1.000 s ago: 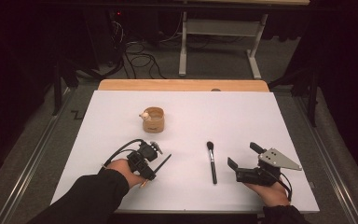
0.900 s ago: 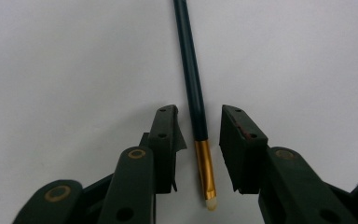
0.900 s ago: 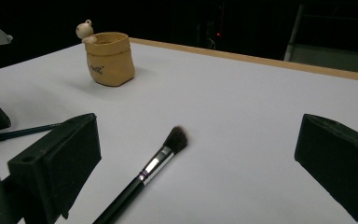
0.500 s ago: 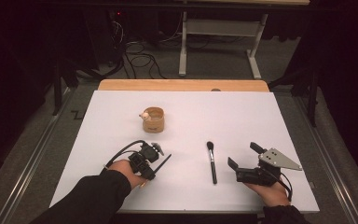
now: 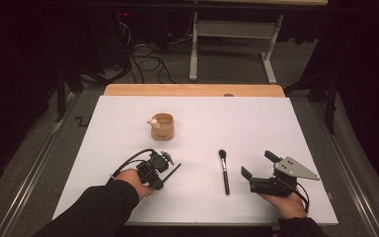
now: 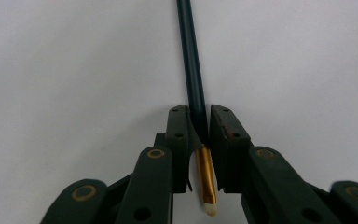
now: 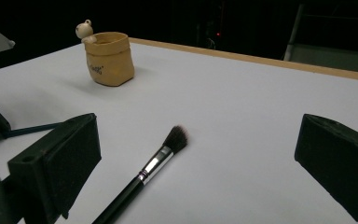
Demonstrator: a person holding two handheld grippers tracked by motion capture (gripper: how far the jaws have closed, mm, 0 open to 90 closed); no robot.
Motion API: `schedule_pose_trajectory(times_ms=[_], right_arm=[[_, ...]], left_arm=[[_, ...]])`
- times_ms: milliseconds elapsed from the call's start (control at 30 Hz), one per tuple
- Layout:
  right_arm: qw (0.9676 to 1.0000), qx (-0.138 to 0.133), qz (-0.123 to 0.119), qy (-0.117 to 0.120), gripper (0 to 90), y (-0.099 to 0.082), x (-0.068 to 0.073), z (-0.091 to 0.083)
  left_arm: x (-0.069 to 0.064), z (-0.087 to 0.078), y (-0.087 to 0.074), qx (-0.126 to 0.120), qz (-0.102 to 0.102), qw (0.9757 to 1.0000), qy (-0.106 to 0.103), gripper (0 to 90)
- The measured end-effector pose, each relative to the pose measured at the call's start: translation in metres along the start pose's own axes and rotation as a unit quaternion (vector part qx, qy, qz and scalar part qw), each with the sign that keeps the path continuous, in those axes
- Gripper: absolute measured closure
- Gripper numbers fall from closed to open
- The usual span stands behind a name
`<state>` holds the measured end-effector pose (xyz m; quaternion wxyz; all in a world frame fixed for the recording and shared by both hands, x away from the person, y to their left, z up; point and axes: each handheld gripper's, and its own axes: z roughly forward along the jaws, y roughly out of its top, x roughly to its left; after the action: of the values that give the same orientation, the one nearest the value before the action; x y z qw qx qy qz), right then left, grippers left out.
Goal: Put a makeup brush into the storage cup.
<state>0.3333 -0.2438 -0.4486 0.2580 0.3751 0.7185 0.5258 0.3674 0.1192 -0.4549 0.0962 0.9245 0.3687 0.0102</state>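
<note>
On the white sheet (image 5: 276, 118) that covers the table lie two brushes and one small tan pouch (image 5: 162, 127), with two grippers, one per hand. The pouch serves as the landmark; it stands upright, with one small bear figure (image 5: 153, 121) on its rim.

Brush one, a thin dark-handled brush (image 6: 192, 70), lies nearer the person than the pouch and slightly to its left in the high view. The left gripper (image 6: 200, 135) has just been closing its jaws, and they now pinch this brush where the dark handle meets the gold ferrule; the pale tip points back toward the gripper body, and the handle runs out ahead over the sheet. In the high view this handle (image 5: 172, 173) juts from the left gripper (image 5: 160, 175) toward the right.

Brush two, a larger brush with dark bristles (image 5: 224, 170), lies nearer the person and to the right of the pouch, untouched.

The right gripper (image 5: 257, 165) rests farther right of the pouch, just beside brush two, its jaws spread wide with nothing between them.
</note>
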Motion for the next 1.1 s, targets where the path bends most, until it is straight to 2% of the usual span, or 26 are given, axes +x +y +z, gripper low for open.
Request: schedule_pose_trajectory(times_ms=[133,467,667,1100], right_arm=[[1.0,-0.002,0.001,-0.005,0.8,0.0002,-0.0001,-0.0001],[1.0,-0.001,0.0,-0.002,0.8,-0.0002,-0.0001,0.0001],[1.0,0.0,0.0,-0.001,0.8,-0.0004,-0.0003,0.0001],[1.0,0.002,0.0,-0.002,0.8,-0.001,0.0008,0.0013]], left_arm=[[0.0003,0.0001,-0.0004,-0.002,0.002,1.0,0.004,82.4],[0.0005,0.0001,-0.0018,-0.007,0.006,1.0,0.003,82.8],[0.0036,-0.0002,-0.0045,-0.016,0.002,0.9998,-0.007,82.9],[0.0054,0.0001,-0.0092,-0.033,0.008,0.9993,-0.013,83.1]])
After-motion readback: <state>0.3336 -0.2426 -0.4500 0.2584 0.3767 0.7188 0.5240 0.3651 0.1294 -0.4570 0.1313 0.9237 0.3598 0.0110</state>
